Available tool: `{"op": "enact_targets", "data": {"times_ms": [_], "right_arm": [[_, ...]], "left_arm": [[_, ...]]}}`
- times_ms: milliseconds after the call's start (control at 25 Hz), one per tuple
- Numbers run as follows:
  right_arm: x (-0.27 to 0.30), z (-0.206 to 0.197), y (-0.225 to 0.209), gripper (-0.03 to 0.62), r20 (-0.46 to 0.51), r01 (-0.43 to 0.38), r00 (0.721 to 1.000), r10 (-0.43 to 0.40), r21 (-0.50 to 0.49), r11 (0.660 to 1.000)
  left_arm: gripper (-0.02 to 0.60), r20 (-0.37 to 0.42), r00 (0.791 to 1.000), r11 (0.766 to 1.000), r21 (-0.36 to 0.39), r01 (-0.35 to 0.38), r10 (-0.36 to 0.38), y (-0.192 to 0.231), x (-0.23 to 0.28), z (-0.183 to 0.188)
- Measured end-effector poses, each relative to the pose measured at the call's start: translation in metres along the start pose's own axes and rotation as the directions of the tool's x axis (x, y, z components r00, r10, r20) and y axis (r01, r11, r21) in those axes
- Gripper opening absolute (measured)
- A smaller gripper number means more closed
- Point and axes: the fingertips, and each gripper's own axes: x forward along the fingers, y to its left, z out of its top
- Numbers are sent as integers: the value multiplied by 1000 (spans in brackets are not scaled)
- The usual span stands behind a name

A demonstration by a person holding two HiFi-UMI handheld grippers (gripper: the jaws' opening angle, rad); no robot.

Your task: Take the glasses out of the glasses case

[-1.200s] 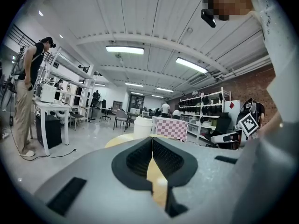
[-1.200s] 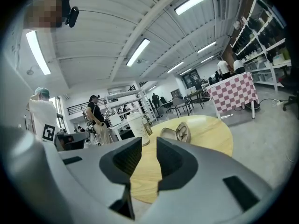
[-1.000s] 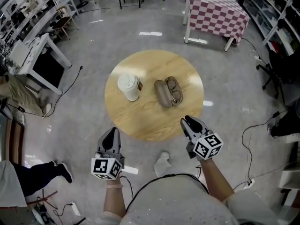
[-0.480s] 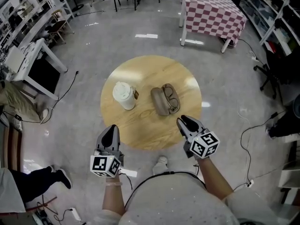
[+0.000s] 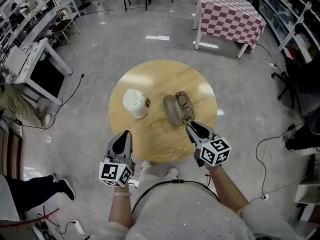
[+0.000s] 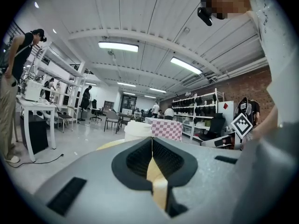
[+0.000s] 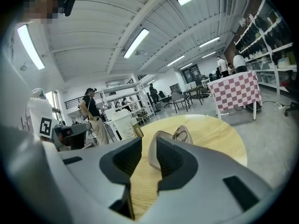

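An open tan glasses case [image 5: 173,111] lies on the round wooden table [image 5: 160,79], and the glasses [image 5: 185,106] rest in its right half. My right gripper [image 5: 191,128] is over the table's near edge, just short of the case. Its jaws stand slightly apart and hold nothing. In the right gripper view the case [image 7: 154,150] shows through that gap of my right gripper [image 7: 148,148], with the glasses [image 7: 182,133] behind it. My left gripper [image 5: 125,134] hovers at the near left edge, shut and empty. In the left gripper view my left gripper [image 6: 152,146] points toward the cup.
A white lidded cup [image 5: 135,103] stands left of the case, also visible as the cup [image 6: 138,129]. A checkered-cloth table [image 5: 230,16] is far back right, a white desk [image 5: 35,59] at left. Cables lie on the floor [image 5: 260,134] to the right.
Both grippers have moved forward toward the table. The right one now reaches over the near edge, close to the case. Case, glasses and cup have not moved.
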Motion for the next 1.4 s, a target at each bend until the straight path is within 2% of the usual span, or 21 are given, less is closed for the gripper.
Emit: {"op": "enact_targets", "data": {"times_ms": [320,560,960,1200,1400], "right_arm": [[37,0,-1,104,-59,66,996,-64,20,998],[66,-2,-3,104,-129,126,983,-128,-22,992],[86,-12,-30,102,-216,275,933,-287,-84,958],[103,-24,-46,97,-305,308,895,-325,-104,946],[112,-31,-56,97,-361,321,862,-357,-159,934]], "left_arm": [[6,-36,996,997,9,77,-77,6,17,5],[6,-57,988,989,10,144,-144,5,31,10],[6,-80,961,964,-11,265,-265,-10,50,-4],[6,-98,948,953,-25,300,-301,-13,57,-9],[6,-108,945,951,-38,306,-309,-10,58,-14]]}}
